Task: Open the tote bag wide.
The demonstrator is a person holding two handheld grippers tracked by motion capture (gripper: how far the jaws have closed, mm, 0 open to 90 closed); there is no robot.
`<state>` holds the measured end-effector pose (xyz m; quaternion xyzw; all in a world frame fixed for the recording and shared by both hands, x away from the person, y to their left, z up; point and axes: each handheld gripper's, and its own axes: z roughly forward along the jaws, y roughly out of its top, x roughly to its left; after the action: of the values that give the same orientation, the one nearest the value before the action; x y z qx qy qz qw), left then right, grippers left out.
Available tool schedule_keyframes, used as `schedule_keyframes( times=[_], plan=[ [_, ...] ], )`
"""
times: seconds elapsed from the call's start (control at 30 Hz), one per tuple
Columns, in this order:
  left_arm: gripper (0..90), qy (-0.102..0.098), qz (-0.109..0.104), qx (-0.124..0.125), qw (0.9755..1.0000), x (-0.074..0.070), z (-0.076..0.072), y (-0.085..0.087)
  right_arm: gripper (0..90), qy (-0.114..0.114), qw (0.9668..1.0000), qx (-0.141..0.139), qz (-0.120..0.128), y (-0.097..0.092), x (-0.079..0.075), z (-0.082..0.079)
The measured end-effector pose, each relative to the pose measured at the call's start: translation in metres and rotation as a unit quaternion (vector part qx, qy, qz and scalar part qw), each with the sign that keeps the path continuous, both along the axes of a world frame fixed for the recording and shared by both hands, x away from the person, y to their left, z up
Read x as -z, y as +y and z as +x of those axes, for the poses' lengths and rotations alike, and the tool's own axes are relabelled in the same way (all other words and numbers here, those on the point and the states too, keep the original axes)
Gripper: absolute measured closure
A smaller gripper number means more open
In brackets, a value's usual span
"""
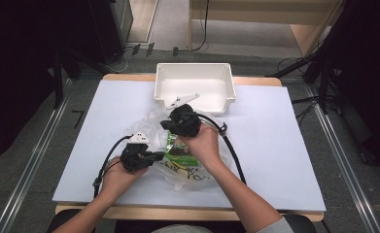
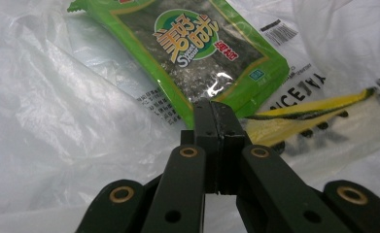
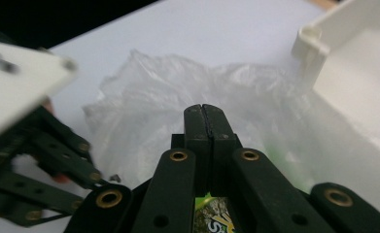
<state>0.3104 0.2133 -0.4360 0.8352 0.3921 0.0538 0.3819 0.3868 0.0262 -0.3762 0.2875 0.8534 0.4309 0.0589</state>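
The main risk, as I judge it, is that the thin plastic bag [image 1: 185, 145] slips or bunches up when either gripper tugs at it, dragging the green snack packet [image 2: 197, 53] along instead of freeing it; the film is loose and crumpled, so a pinch could catch both layers at once. The cable of the right gripper [image 1: 180, 121] also trails across the bag and could snag it.

The left gripper [image 2: 216, 114] has its jaws pressed together, and I cannot tell whether any film is caught between them. The packet lies just beyond its fingertips, slightly to the left, inside the bag. The right gripper's jaws are together too, with nothing visibly between them; crumpled bag film spreads ahead of its fingertips, the packet peeks out beneath them, and the white bin [image 3: 353, 63] stands off to their right.
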Motion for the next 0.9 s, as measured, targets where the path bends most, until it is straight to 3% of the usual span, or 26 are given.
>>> schedule_keyframes(
  times=[0.17,0.37,0.47,0.57,0.77,0.9],
  plan=[
    [90.0,0.010,0.011,0.003,0.9999,0.006,-0.002,0.001,90.0,0.000,0.9997,0.013,-0.020,-0.005,0.026,0.014],
    [90.0,0.010,0.019,0.006,0.9997,0.008,-0.003,0.001,90.0,0.005,0.9987,0.037,-0.033,-0.016,0.047,0.033],
    [90.0,0.012,0.016,0.004,0.9998,0.010,-0.005,0.001,90.0,0.007,0.9987,0.036,-0.036,-0.019,0.053,0.041],
    [90.0,0.014,0.019,0.007,0.9997,0.010,-0.006,0.002,90.0,0.018,0.9982,0.037,-0.043,-0.021,0.056,0.042],
    [90.0,0.021,0.021,0.005,0.9996,0.013,-0.008,0.004,90.0,0.002,0.9980,0.034,-0.054,-0.029,0.053,0.033],
    [90.0,0.019,0.022,0.006,0.9996,0.014,-0.009,0.005,90.0,0.005,0.9981,0.034,-0.051,-0.038,0.054,0.030]
  ],
)
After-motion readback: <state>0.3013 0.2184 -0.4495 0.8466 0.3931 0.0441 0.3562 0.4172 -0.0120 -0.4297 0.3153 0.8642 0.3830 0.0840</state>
